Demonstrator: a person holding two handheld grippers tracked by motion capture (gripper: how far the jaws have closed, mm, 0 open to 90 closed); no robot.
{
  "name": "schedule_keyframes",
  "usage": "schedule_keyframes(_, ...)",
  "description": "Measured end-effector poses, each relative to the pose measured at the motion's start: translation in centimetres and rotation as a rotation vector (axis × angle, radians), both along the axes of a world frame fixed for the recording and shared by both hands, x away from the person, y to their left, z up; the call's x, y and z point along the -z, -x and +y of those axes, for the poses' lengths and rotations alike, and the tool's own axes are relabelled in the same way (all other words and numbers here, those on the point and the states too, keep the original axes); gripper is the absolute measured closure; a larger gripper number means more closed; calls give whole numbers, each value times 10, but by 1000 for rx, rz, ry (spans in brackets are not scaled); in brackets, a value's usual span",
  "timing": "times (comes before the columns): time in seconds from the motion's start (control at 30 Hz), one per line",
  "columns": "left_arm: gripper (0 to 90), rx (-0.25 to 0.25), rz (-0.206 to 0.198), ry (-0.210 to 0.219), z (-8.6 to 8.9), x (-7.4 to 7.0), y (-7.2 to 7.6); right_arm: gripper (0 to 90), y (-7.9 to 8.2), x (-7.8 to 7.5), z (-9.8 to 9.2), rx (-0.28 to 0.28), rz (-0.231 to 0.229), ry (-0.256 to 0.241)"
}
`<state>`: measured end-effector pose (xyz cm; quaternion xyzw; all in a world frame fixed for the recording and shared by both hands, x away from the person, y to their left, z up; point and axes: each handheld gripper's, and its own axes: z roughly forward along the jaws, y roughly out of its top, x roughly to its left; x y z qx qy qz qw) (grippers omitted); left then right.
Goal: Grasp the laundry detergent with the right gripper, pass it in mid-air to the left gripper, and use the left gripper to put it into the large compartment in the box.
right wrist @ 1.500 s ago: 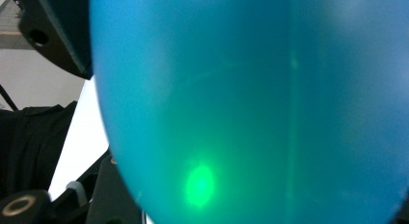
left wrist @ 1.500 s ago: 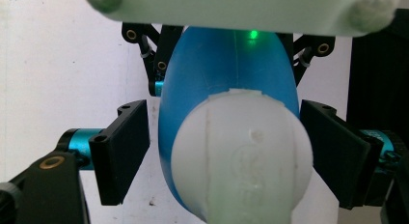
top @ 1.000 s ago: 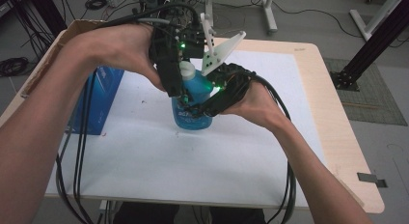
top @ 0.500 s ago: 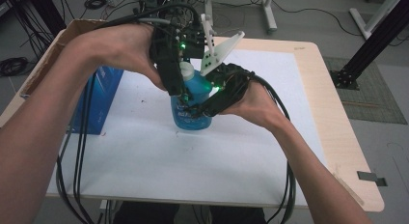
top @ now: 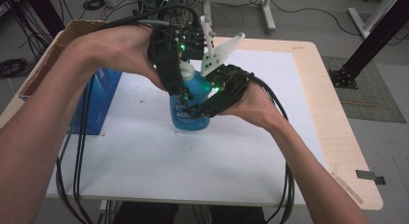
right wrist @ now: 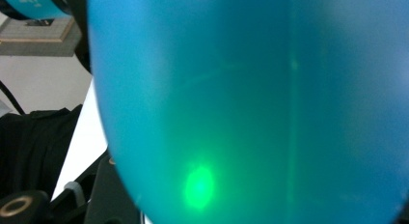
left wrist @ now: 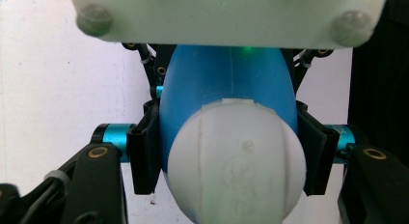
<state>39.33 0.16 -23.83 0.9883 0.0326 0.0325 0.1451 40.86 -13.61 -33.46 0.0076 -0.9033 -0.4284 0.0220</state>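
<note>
A blue bottle (top: 185, 119) with a white cap (top: 186, 68) stands upright in the middle of the white table (top: 144, 156). My left gripper (top: 179, 86) comes down from above, and its black pads (left wrist: 143, 154) press both sides of the bottle (left wrist: 226, 79) just below the cap (left wrist: 238, 161). My right gripper (top: 202, 107) reaches in from the right and is shut around the bottle's body. In the right gripper view the bottle's blue wall (right wrist: 251, 103) sits right against the camera, with a green light spot on it.
A blue box (top: 99, 96) stands at the table's left edge, with an open cardboard box (top: 48, 55) beyond it. The right gripper's white three-cornered plate (top: 219, 52) sticks up behind the bottle. Cables (top: 72, 151) hang from both hands. A light wooden border (top: 333, 118) lies to the right.
</note>
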Motion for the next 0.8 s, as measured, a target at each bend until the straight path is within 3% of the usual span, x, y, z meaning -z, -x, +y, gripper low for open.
schedule_keyframes(0.23, 382, -5, -11, -3, 0, -2, 1, 379, 1, -1, -2, 19, -12, 5)
schedule_keyframes(0.47, 382, -25, -18, -13, 6, -6, 2, 307, 2, -1, -8, 50, -37, 54)
schedule_keyframes(0.63, 382, -42, -18, -14, 15, -13, 2, 266, 3, -5, -19, 79, -57, 83)
schedule_keyframes(0.8, 382, -107, -11, -46, 32, -30, -2, 229, 5, -8, -45, 141, -67, 127)
